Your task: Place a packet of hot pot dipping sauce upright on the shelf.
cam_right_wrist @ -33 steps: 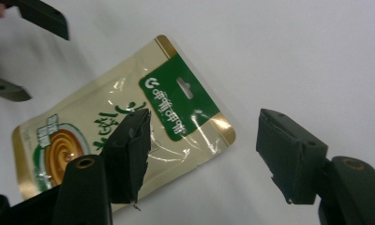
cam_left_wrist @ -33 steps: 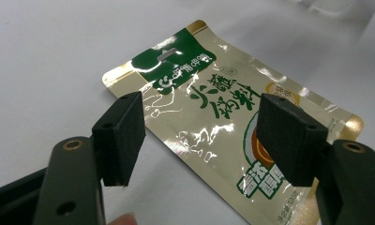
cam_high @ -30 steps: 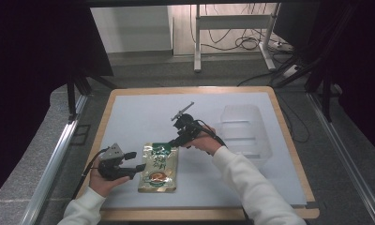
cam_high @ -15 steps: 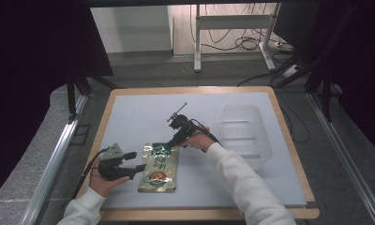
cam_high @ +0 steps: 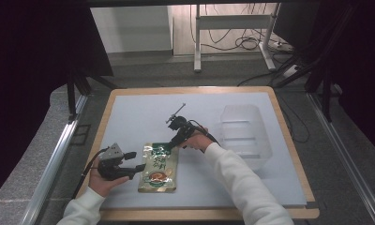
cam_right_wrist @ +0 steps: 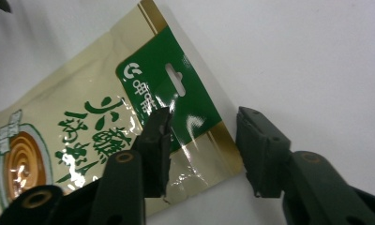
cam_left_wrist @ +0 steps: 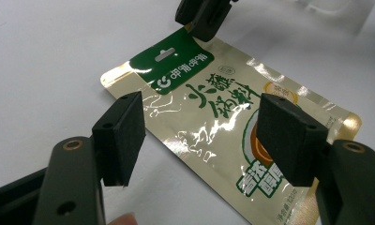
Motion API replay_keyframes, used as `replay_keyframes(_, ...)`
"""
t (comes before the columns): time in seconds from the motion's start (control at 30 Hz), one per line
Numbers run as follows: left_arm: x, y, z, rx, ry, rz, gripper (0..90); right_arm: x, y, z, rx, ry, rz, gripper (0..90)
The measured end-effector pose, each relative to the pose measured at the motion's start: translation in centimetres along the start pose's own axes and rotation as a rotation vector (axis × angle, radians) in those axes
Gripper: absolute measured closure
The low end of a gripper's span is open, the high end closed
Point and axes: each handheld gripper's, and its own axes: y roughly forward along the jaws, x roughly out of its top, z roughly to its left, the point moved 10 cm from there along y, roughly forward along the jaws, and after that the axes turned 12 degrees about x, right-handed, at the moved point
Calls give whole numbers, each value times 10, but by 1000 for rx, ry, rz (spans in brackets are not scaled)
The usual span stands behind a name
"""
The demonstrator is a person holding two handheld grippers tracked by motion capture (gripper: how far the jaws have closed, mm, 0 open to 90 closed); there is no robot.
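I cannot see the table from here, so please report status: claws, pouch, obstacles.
Left claw open beside pouch. Right claw open, straddling pouch's green top corner. Pouch flat on table. Clear bin off to the side, nothing blocking.

A wooden-edged table (cam_high: 113, 99) carries a white mat (cam_high: 138, 112) that covers almost its whole top. A gold and green pouch (cam_high: 159, 168) lies flat on the mat, near and left of centre. A clear plastic container (cam_high: 245, 133) sits on the mat at the right.
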Motion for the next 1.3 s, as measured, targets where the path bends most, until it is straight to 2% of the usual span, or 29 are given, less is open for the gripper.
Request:
replay_keyframes(0.23,0,0,0,1,2,-1,327,0,-7,12,31,-46,-3,648)
replay_keyframes(0.4,1,0,-1,-2,4,-2,327,-1,-7,17,28,-75,4,674)
replay_keyframes(0.73,2,-1,0,-3,7,-7,326,-5,4,5,4,-43,31,674)
replay_keyframes(0.83,2,-2,0,-4,7,-8,326,-10,9,1,-11,-48,69,674)
replay_keyframes(0.93,2,-2,0,-4,7,-9,326,-11,9,1,-9,-46,64,679)
replay_keyframes(1.07,2,-2,0,-6,5,-9,326,-11,8,3,6,-53,58,720)
replay_keyframes(1.27,2,-2,0,-7,5,-9,326,-12,9,1,-11,-75,69,800)
replay_keyframes(1.3,2,-2,0,-7,6,-9,325,-12,9,1,-2,-72,68,818)
